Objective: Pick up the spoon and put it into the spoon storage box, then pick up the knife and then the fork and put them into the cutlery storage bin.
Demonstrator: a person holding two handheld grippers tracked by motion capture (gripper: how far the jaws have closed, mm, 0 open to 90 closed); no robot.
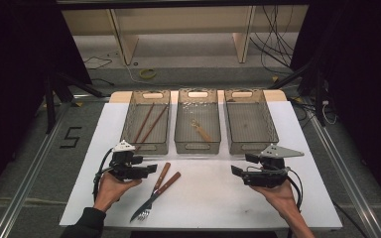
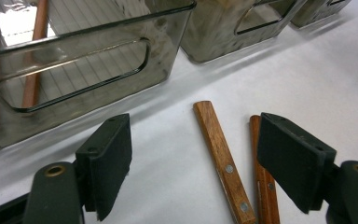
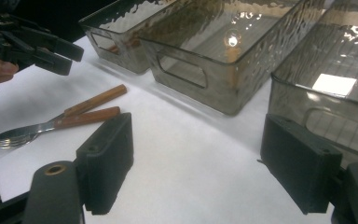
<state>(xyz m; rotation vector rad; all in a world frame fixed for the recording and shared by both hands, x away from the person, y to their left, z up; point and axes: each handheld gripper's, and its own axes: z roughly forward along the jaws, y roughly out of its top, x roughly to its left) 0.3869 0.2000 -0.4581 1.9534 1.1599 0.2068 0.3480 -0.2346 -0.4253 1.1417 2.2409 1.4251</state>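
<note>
Two wooden-handled pieces of cutlery, a fork [image 1: 144, 210] and a knife [image 1: 171, 182], lie crossed on the white mat [image 1: 203, 198], left of centre. My left gripper [image 1: 150, 169] hovers just left of their handles, open. In the left gripper view both handles [image 2: 221, 158] lie on the mat between and beyond its open jaws [image 2: 196, 140]. My right gripper [image 1: 237, 172] is held over the mat at the right, open with nothing between its jaws [image 3: 200, 140]. The right gripper view has the cutlery [image 3: 86, 116] far left.
Three clear grey bins stand in a row at the back of the mat. The left bin [image 1: 129, 124] holds two brown chopsticks [image 1: 149, 124]. A small wooden-handled utensil [image 1: 202, 131] lies in the middle bin [image 1: 178, 124]. The right bin [image 1: 270, 124] holds nothing visible.
</note>
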